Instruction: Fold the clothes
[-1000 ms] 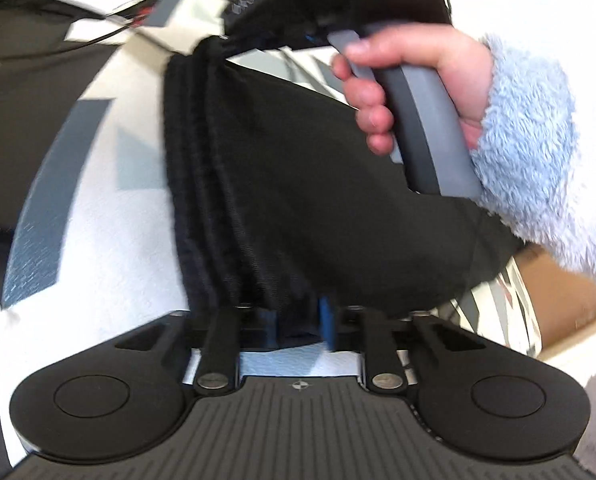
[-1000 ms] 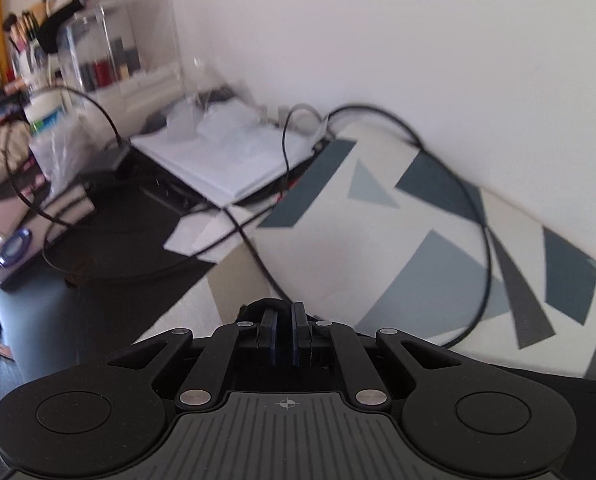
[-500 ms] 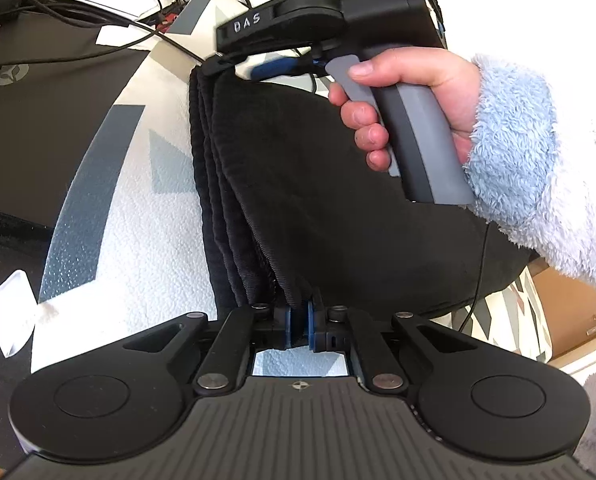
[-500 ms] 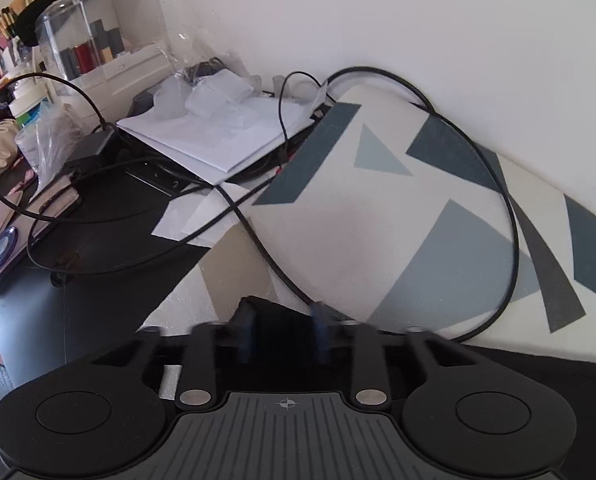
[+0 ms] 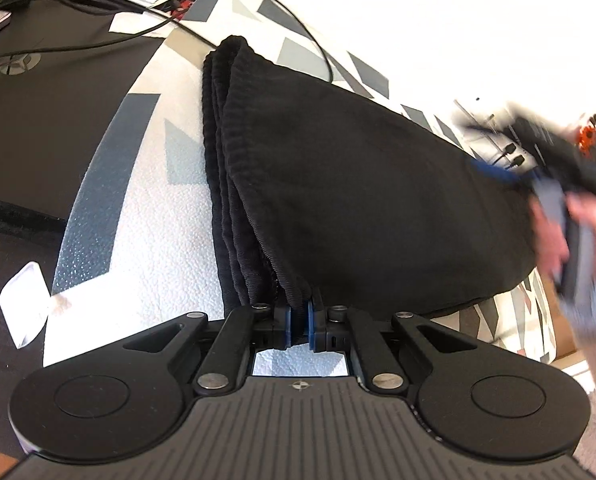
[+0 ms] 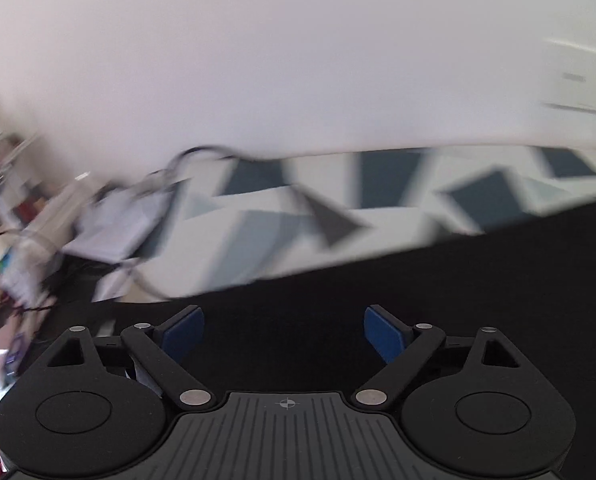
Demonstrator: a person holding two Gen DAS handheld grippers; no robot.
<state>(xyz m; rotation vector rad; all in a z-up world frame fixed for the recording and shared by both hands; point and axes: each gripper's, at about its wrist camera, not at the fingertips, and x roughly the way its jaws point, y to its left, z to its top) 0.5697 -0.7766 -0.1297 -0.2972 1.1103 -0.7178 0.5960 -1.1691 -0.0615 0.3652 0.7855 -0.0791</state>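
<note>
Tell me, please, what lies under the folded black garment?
The black garment rests on a white mat with grey geometric shapes, which shows around its edges. Whatever lies directly beneath the fabric is covered and cannot be seen.

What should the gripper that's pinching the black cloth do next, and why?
Probably let go. The left gripper is shut on the near corner of the folded black ribbed knit garment, which lies stacked on the grey-and-white patterned mat. The right gripper has just opened, with nothing between its pads, so the fold looks finished.
</note>
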